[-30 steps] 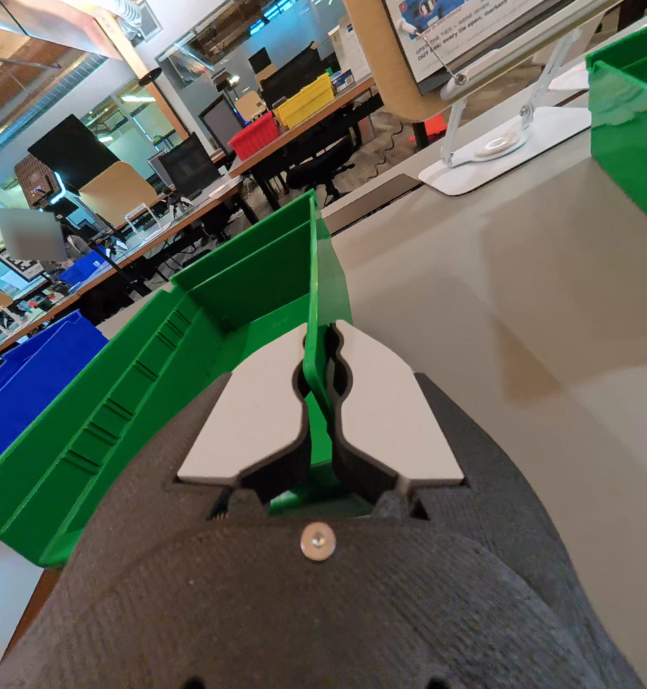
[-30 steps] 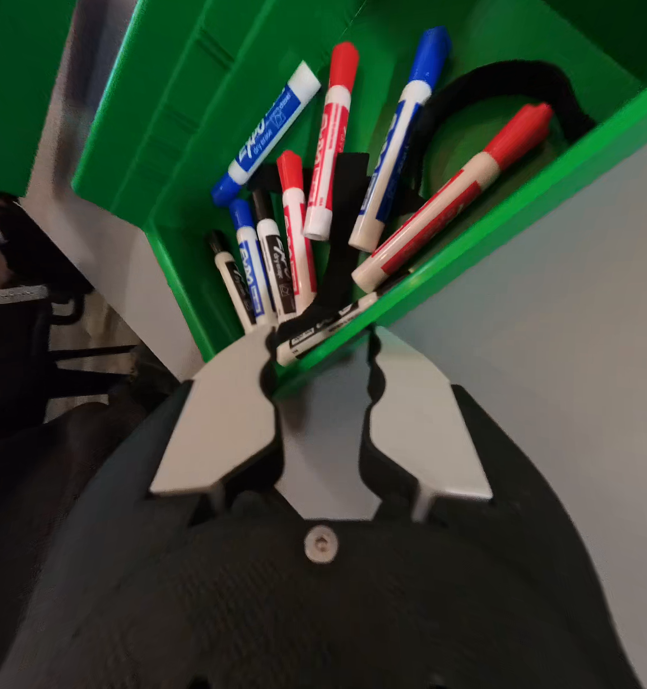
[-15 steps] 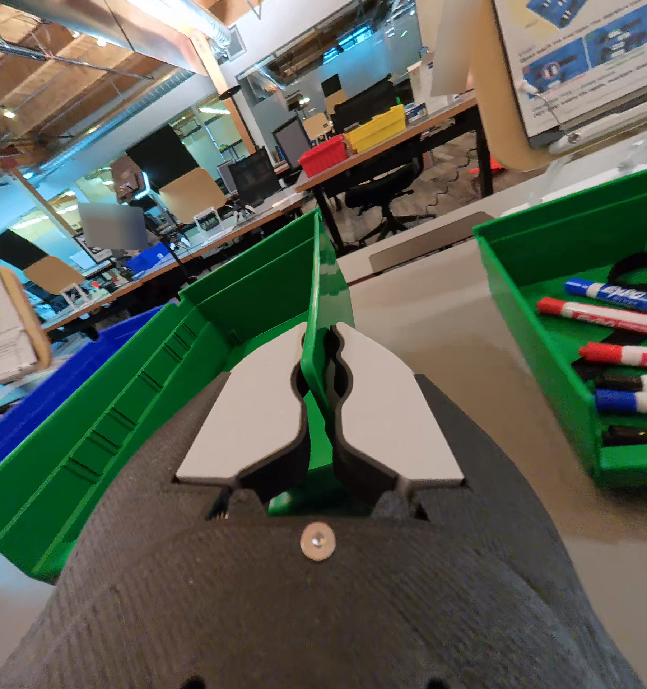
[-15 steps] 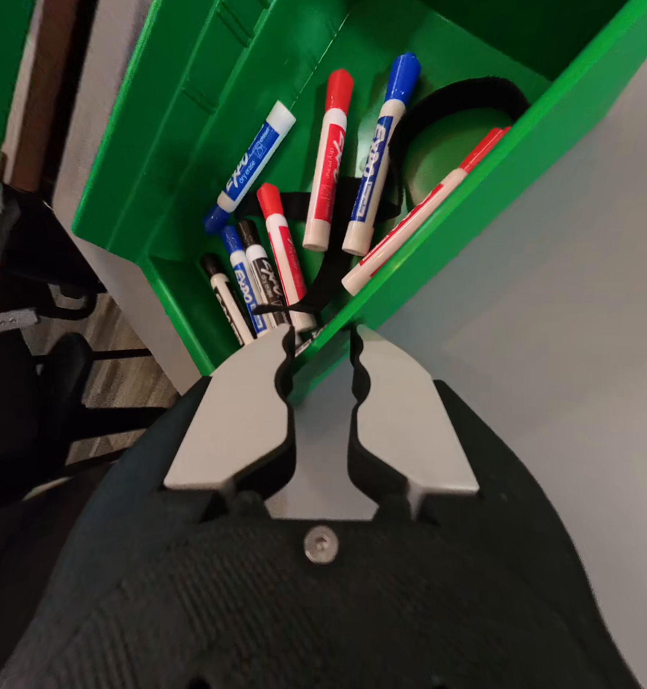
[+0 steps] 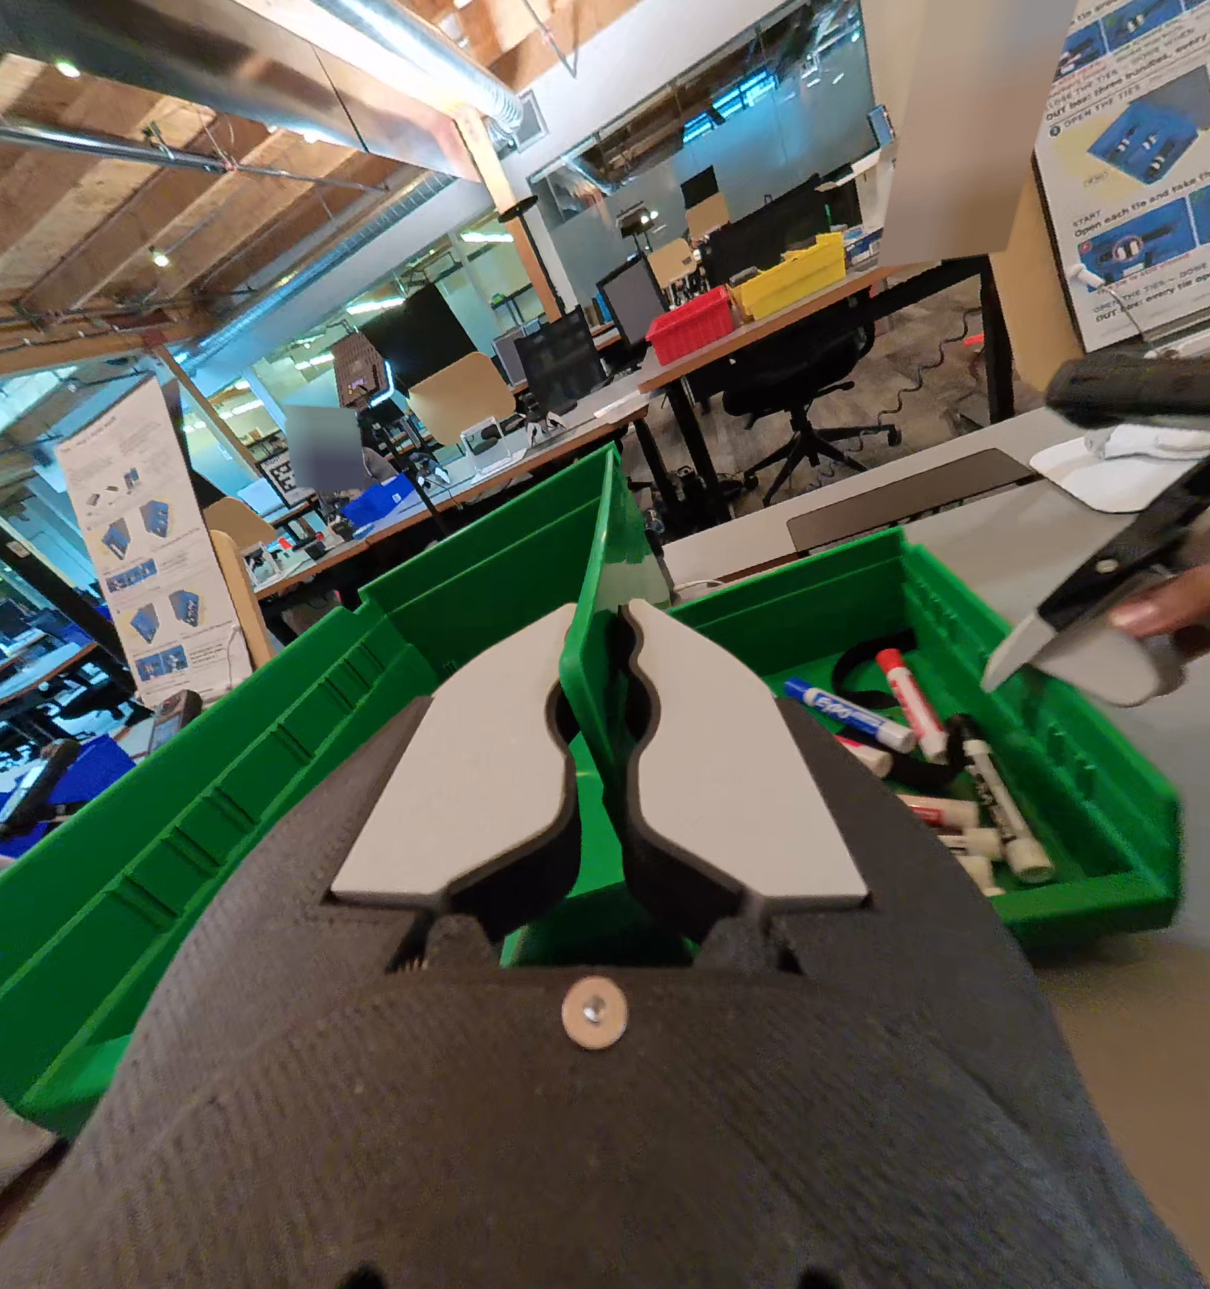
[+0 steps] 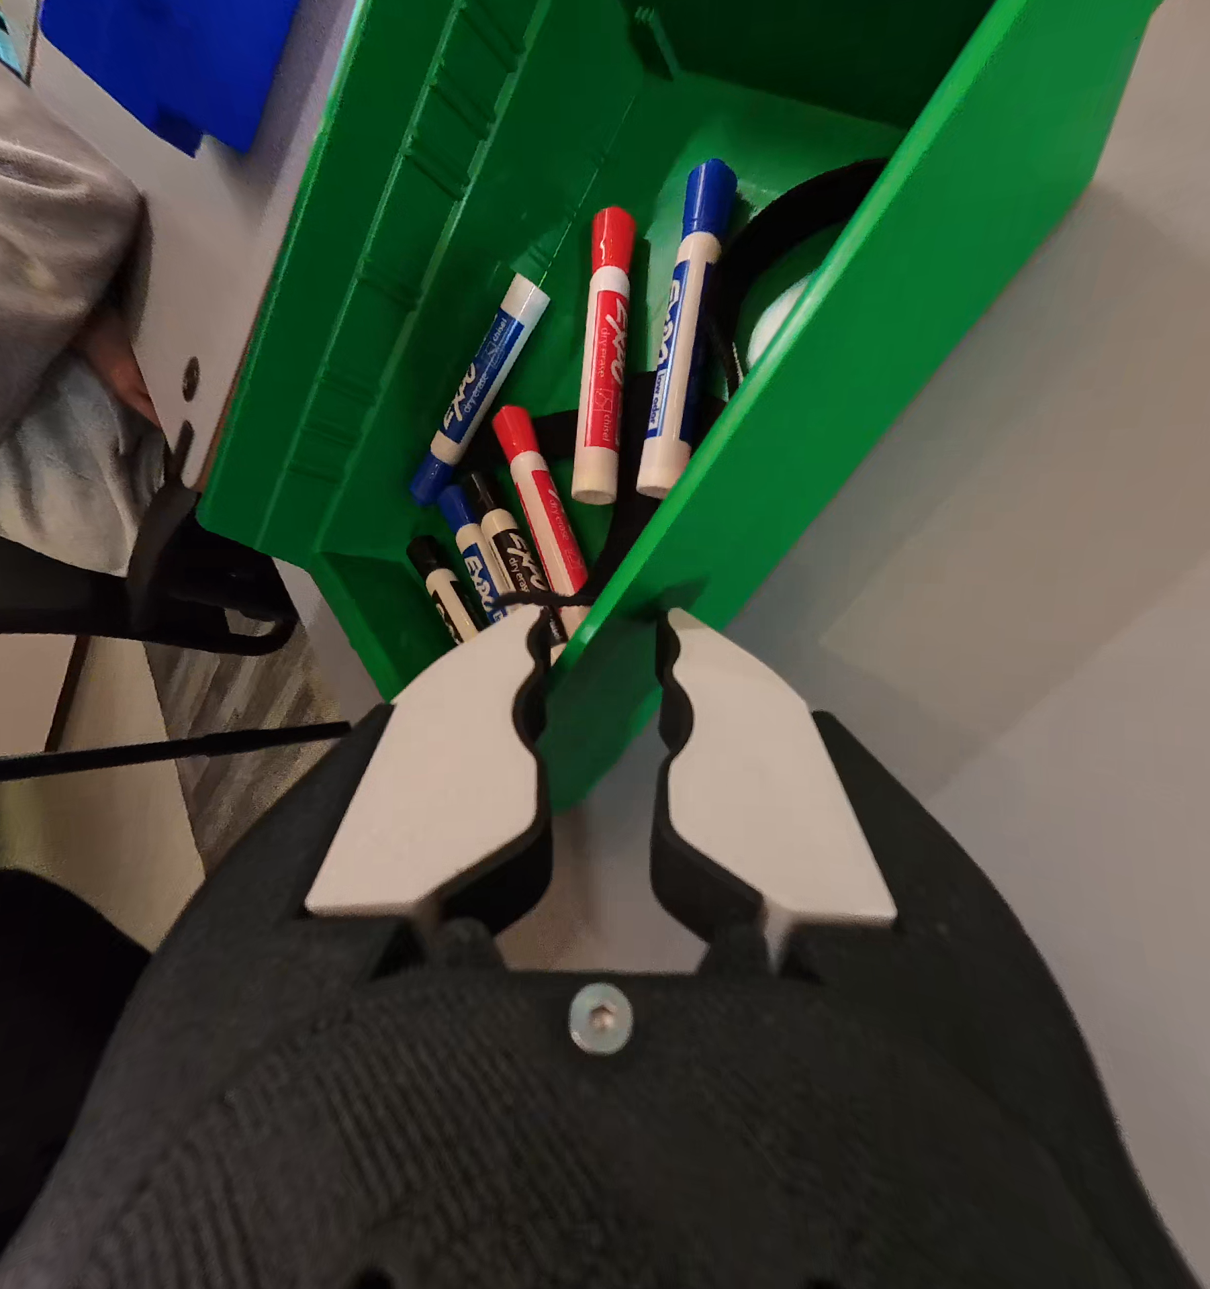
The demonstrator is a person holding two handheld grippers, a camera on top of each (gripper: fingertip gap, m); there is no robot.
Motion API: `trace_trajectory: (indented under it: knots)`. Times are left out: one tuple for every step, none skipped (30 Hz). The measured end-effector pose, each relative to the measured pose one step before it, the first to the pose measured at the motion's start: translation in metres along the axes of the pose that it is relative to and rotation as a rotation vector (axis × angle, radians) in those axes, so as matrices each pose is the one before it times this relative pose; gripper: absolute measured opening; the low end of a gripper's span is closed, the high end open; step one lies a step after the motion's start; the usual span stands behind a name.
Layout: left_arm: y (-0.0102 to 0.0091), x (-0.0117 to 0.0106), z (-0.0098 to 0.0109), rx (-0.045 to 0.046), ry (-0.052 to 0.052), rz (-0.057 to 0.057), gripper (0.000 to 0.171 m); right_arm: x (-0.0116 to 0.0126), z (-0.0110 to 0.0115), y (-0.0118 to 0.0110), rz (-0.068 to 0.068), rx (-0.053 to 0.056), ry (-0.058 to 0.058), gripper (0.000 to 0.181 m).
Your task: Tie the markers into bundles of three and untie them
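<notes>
Counting two green plastic bins on the grey worktop (image 6: 1007, 488), both of the same long, open-topped kind.

Bin one: empty green bin (image 5: 190, 802), nothing visible inside it. The left gripper (image 5: 596, 614) is clenched on its right side wall, one grey finger on each face of the wall near the rim.

Bin two: marker bin (image 6: 407, 230), just right of the empty one in the left wrist view. Contents countable in the right wrist view:
- red-capped dry-erase markers, two: one long (image 6: 606, 356), one lower (image 6: 539, 509);
- blue-capped markers, three: one slanted at left (image 6: 480, 387), one upright at right (image 6: 686, 328), one partly hidden (image 6: 473, 551);
- black-capped markers, two (image 6: 511, 558), lying at the near end, partly behind the fingers;
- black strap (image 6: 769, 230), one, looped against the far right wall and running under the markers.
More markers may lie hidden under the near wall; cannot tell.

The right gripper (image 6: 599, 621) straddles the near right wall of the marker bin, fingers spread with a gap on the outer side, not pressed shut on the wall.

Beyond: one blue bin (image 6: 170, 63) at the worktop's far edge; one red bin (image 5: 689, 335) and one yellow bin (image 5: 790, 275) on a distant desk.
</notes>
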State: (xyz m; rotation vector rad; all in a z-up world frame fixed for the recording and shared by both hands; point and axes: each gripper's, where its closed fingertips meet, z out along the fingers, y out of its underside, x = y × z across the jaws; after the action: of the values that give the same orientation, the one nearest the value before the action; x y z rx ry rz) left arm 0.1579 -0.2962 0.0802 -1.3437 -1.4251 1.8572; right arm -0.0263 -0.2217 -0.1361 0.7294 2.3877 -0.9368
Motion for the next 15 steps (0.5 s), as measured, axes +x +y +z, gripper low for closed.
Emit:
trace_trajectory:
  knots:
    - [0.00153, -0.00023, -0.00055, -0.00525, 0.0034, -0.0094, 0.006, -0.00625, 0.00762, -0.00296, -0.0013, 0.0026, -0.0052, 0.029]
    - [0.00219, 0.00023, -0.00043, -0.00304, 0.0043, -0.0066, 0.006, -0.00543, 0.00672, -0.00256, -0.0013, 0.0012, -0.0037, 0.030]
    - [0.00253, 0.00032, -0.00060, 0.00118, 0.0029, -0.0038, 0.006, -0.00465, 0.00571, -0.00223, -0.0016, 0.0007, -0.0035, 0.030]
    - [0.00359, 0.00065, -0.00162, 0.00235, 0.0032, -0.0044, 0.007, -0.00400, 0.00461, -0.00157, -0.0020, -0.0006, -0.0058, 0.030]
    - [0.00448, 0.00114, -0.00353, 0.00314, 0.0038, 0.0005, 0.007, -0.00377, 0.00331, -0.00054, -0.0020, -0.0036, -0.0119, 0.031]
    - [0.00339, -0.00032, -0.00330, 0.00161, -0.0016, -0.0074, 0.006, -0.00361, 0.00159, 0.00034, -0.0022, -0.0050, -0.0187, 0.033]
    - [0.00168, -0.00142, -0.00180, -0.00578, -0.0005, -0.0106, 0.006, -0.00410, -0.00070, 0.00045, 0.0016, -0.0034, -0.0276, 0.038]
    - [-0.00032, -0.00171, -0.00127, -0.00841, 0.0050, -0.0028, 0.006, -0.00565, -0.00365, 0.00012, 0.0083, -0.0030, -0.0431, 0.045]
    - [-0.00302, -0.00166, -0.00163, 0.00239, 0.0032, -0.0023, 0.006, -0.00758, -0.00668, -0.00036, 0.0107, 0.0031, -0.0557, 0.050]
    - [-0.00521, -0.00057, -0.00258, 0.01728, 0.0000, -0.0062, 0.006, -0.00873, -0.00993, -0.00062, 0.0122, 0.0115, -0.0605, 0.053]
    - [-0.00619, 0.00132, -0.00326, 0.02381, 0.0020, -0.0008, 0.006, -0.00893, -0.01250, -0.00064, 0.0110, 0.0209, -0.0550, 0.056]
    - [-0.00635, 0.00329, -0.00277, 0.02147, 0.0056, 0.0098, 0.006, -0.00794, -0.01483, -0.00028, 0.0021, 0.0290, -0.0396, 0.057]
    - [-0.00665, 0.00526, -0.00185, 0.01607, 0.0091, 0.0121, 0.006, -0.00571, -0.01665, 0.00031, -0.0114, 0.0327, -0.0174, 0.058]
    - [-0.00660, 0.00744, -0.00110, 0.01046, 0.0138, 0.0138, 0.006, -0.00345, -0.01806, 0.00138, -0.0254, 0.0329, 0.0008, 0.062]
    - [-0.00670, 0.00947, -0.00069, 0.01054, 0.0173, 0.0184, 0.006, -0.00183, -0.01903, 0.00235, -0.0274, 0.0343, 0.0083, 0.065]
